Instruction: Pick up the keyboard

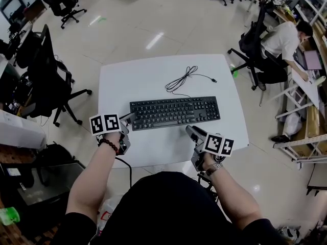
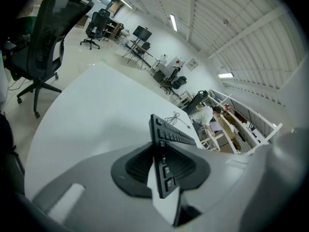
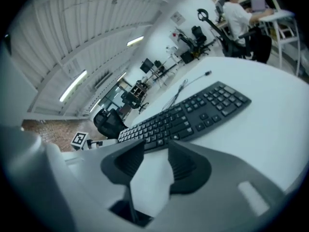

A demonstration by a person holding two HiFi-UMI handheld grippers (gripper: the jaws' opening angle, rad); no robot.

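My left claw (image 1: 130,119) pinches the left end of the keyboard (image 1: 174,112); in the left gripper view that end sits edge-on between the pads. My right claw (image 1: 190,130) is spread, only bare table (image 1: 153,75) between its jaws, near the keyboard's front edge. The keyboard lies mid-table, cable (image 1: 184,79) looped behind it.

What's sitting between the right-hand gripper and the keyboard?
Nothing but bare white table separates the right gripper from the keyboard; head and right gripper views show it.
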